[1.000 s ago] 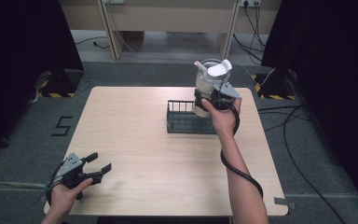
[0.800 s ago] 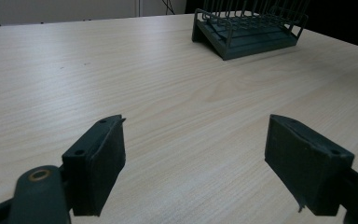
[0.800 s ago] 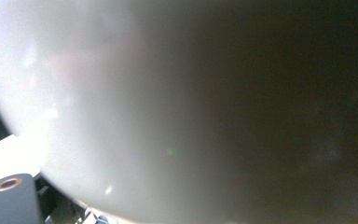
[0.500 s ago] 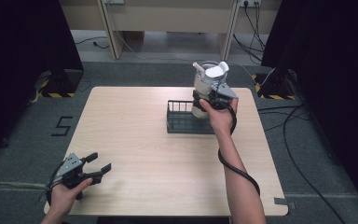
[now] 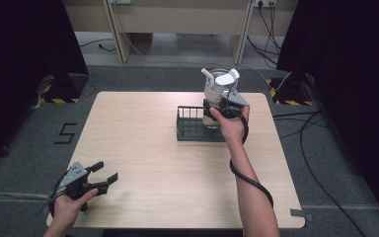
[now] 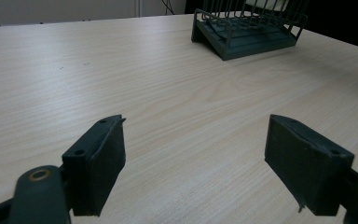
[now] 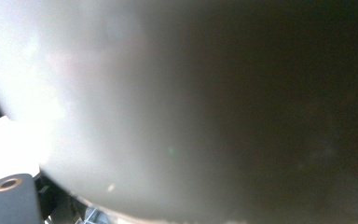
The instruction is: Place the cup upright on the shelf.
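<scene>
Standing upright over the rack [image 5: 193,129], the jar [image 5: 216,89] sits clamped in the right claw [image 5: 218,109]; left claw [image 5: 103,178] gapes wide

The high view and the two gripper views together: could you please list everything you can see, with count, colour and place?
Table: one, light wood, centre of the room.
Wire rack: one, dark, far right part of the table.
Jug: one, clear with white lid, held above the rack's right end.
Floor marking: one, black, on the grey floor left of the table.
Cables: several, black, on the floor at right.
Left gripper: one, black, near left corner of the table, jaws apart.
Right gripper: one, black, clamped on the jug.
</scene>
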